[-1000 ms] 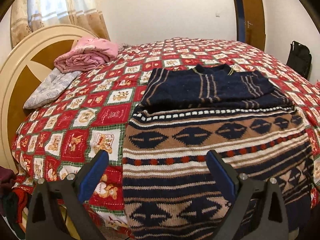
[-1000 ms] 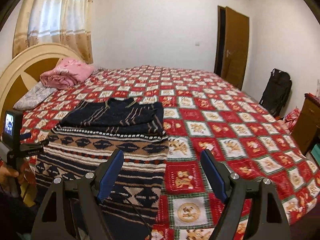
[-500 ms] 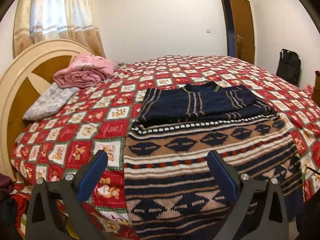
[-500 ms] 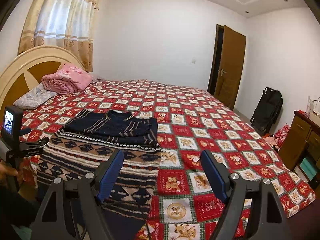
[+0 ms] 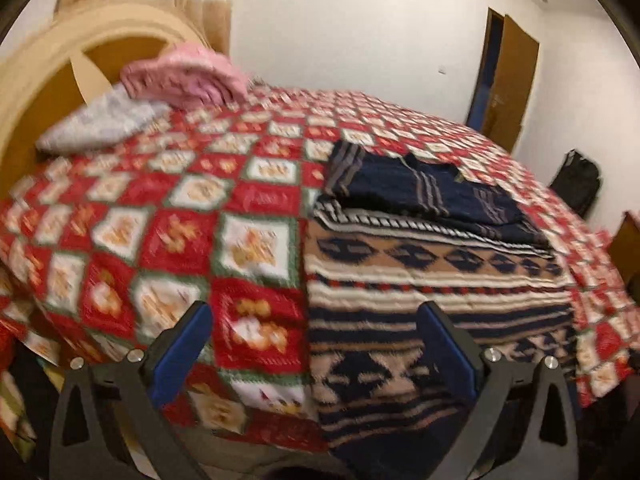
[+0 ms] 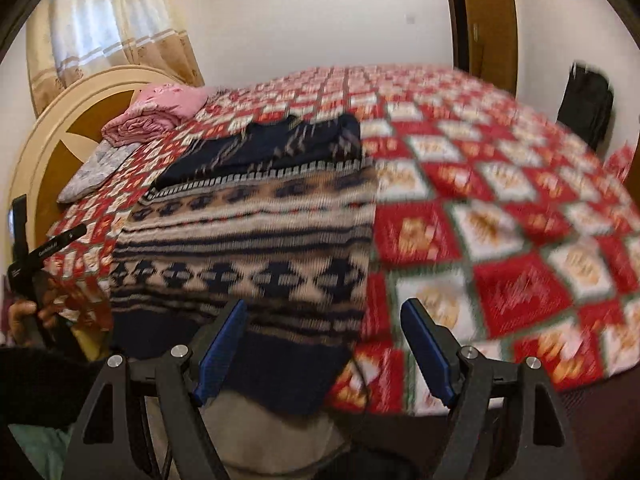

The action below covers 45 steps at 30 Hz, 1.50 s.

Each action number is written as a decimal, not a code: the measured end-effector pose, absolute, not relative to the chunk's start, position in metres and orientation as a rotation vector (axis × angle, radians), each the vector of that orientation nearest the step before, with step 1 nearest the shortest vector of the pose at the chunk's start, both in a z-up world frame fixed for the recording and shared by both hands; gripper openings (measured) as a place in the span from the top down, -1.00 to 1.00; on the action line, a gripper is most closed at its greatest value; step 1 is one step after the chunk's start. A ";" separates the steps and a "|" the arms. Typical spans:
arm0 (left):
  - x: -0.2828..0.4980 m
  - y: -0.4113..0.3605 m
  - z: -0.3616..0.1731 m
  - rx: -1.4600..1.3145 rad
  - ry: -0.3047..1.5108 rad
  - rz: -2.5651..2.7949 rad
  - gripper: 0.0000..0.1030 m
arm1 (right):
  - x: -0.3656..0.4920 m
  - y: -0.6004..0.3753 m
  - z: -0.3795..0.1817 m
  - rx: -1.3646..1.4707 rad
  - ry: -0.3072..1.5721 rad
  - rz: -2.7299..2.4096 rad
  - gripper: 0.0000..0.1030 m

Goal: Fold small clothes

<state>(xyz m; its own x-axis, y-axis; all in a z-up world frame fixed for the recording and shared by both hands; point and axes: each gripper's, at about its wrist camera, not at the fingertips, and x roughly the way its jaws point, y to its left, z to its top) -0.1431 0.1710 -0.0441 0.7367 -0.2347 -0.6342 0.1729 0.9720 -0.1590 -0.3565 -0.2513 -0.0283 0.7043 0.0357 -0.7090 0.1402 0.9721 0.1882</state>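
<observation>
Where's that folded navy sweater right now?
The navy sweater lies on the far end of the patterned knit, right of centre in the left wrist view, on the red quilt; neither gripper touches it.

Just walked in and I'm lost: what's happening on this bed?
A person holds a gripper in each hand; the left gripper and right gripper are both open and empty. A patterned sweater lies on the red quilt, its navy top part folded over. Both views are blurred.

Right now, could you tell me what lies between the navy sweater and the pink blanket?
Only bare patchwork quilt between sweater and blanket, in the left wrist view.
</observation>
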 end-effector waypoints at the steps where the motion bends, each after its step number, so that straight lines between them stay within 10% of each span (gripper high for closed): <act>1: -0.143 0.173 -0.049 -0.094 0.728 -0.226 -1.00 | -0.359 -0.252 -0.032 0.237 0.799 -0.057 -0.55; 16: -0.166 0.157 -0.075 0.036 0.788 -0.333 -1.00 | -0.563 -0.323 0.157 0.067 0.213 -0.447 -0.55; 29: -0.169 0.140 -0.123 0.022 0.915 -0.411 -1.00 | -0.380 -0.268 -0.073 0.374 0.852 0.091 -0.55; 42: -0.172 0.145 -0.134 -0.106 0.956 -0.546 -1.00 | -0.338 -0.251 -0.113 0.372 0.980 0.156 -0.53; 45: -0.172 0.147 -0.138 -0.089 0.959 -0.522 -1.00 | -0.332 -0.242 -0.118 0.351 1.008 0.178 -0.26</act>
<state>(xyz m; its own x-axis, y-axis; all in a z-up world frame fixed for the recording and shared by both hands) -0.1721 0.1471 -0.1383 0.4610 -0.4625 -0.7574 0.3853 0.8731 -0.2986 -0.3316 -0.2416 -0.1182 0.5251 0.3059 -0.7941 0.0148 0.9297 0.3679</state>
